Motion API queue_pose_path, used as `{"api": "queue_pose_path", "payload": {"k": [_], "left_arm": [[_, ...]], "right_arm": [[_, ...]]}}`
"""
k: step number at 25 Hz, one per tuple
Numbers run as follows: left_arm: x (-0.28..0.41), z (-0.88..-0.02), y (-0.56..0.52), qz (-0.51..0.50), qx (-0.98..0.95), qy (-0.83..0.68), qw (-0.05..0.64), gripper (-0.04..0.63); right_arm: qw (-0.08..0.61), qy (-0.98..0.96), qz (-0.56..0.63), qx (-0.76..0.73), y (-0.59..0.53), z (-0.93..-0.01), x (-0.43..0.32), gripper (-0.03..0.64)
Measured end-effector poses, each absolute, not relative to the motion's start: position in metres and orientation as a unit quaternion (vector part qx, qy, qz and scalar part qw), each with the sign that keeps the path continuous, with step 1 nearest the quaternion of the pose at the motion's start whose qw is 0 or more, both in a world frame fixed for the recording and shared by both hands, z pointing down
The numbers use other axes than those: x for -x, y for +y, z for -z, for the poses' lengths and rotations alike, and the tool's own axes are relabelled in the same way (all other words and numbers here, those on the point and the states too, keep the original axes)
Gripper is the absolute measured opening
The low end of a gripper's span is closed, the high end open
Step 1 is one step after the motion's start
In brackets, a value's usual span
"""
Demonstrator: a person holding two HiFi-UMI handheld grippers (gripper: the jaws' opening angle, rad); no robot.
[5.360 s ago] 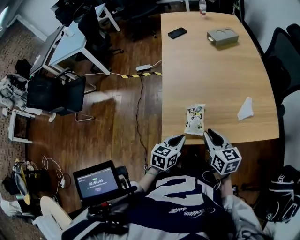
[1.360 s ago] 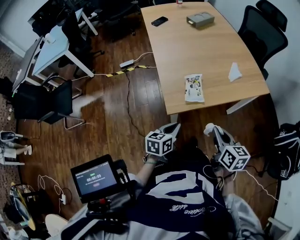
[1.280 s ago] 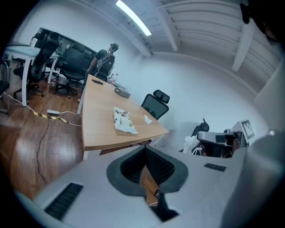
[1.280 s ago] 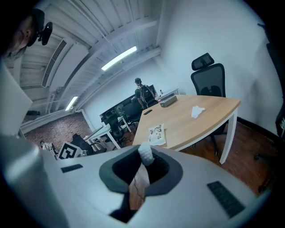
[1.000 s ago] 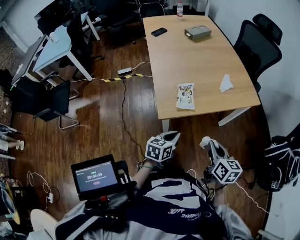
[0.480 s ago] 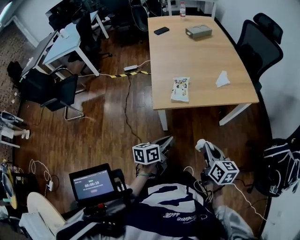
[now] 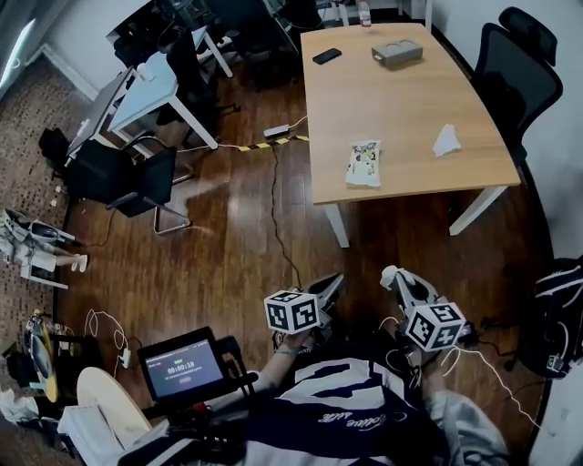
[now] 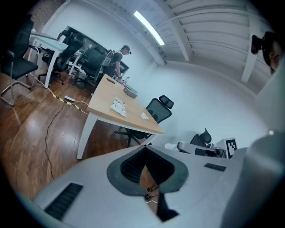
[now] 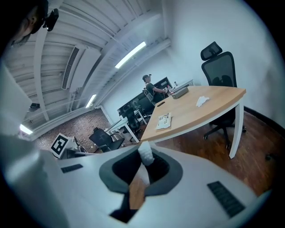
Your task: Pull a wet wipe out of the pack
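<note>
The wet wipe pack (image 7: 364,164) lies flat near the front edge of the wooden table (image 7: 401,100), far ahead of both grippers. It also shows as a small pack (image 8: 118,106) in the left gripper view and as the same pack (image 9: 164,120) in the right gripper view. A loose white wipe (image 7: 446,141) rests on the table to its right. My right gripper (image 7: 393,276) hangs over the floor, shut on a crumpled white wet wipe (image 9: 145,154) that sticks out past its tips. My left gripper (image 7: 330,284) is beside it, shut and holding nothing.
A phone (image 7: 326,56), a grey box (image 7: 396,53) and a bottle (image 7: 364,11) sit at the table's far end. Black chairs (image 7: 515,68) stand on its right side. A cable (image 7: 278,214) crosses the wooden floor. A backpack (image 7: 560,314) lies at the right. A person (image 8: 118,60) stands beyond the table.
Both grippers have drawn further back from the table over the floor, the right one keeping the white wipe. The left gripper has shifted sideways and rolled. The pack and loose wipe stay put.
</note>
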State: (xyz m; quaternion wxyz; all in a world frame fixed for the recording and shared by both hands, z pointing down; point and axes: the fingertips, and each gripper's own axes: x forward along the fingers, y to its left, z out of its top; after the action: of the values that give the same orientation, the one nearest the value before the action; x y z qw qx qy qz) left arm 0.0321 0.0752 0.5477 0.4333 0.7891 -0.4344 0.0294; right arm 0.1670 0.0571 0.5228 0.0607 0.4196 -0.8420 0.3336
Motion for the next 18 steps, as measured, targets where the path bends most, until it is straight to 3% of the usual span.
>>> {"api": "queue_pose_path", "payload": {"k": [10, 18], "left_arm": [[-0.052, -0.513, 0.08, -0.072, -0.867, -0.38, 0.315, 0.003], [-0.01, -0.507, 0.106, -0.137, -0.896, -0.38, 0.182, 0.003]], "right_arm": [[0.024, -0.821, -0.342, -0.456, 0.067, -0.52, -0.166, 0.014], [0.024, -0.819, -0.319, -0.475, 0.087, -0.51, -0.117, 0.014]]}}
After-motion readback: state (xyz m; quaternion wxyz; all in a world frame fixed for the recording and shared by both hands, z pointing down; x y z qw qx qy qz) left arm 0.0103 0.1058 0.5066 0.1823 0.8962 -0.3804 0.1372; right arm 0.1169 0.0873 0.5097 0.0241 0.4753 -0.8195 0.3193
